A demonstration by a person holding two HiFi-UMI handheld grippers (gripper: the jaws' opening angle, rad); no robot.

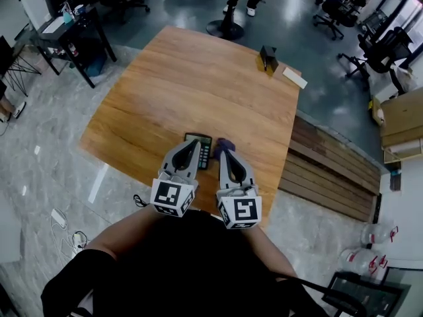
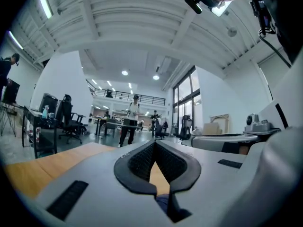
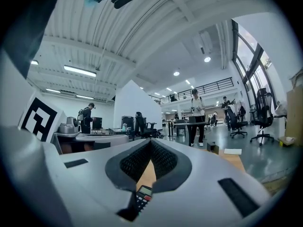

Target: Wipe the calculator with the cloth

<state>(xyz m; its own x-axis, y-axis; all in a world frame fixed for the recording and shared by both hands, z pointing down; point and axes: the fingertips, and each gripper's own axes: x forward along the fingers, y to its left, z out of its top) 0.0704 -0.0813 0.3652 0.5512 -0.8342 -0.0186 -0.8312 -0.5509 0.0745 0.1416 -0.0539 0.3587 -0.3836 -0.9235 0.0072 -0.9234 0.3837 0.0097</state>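
Left hand-held gripper [image 1: 193, 144] shut, empty | right hand-held gripper [image 1: 223, 154] likewise | dark rectangular calculator [image 1: 205, 152] lay mid-frame on wooden surface [image 1: 198, 78], long axis up-frame, beneath both tips | crumpled purple cloth [image 1: 226, 142] just right, nearer right tip

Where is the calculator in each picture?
Head view: calculator near the front edge of the wooden table, partly hidden by the left gripper.
Left gripper view: not visible.
Right gripper view: low centre, seen through the jaws' gap.
Shared landmark: the wooden table.
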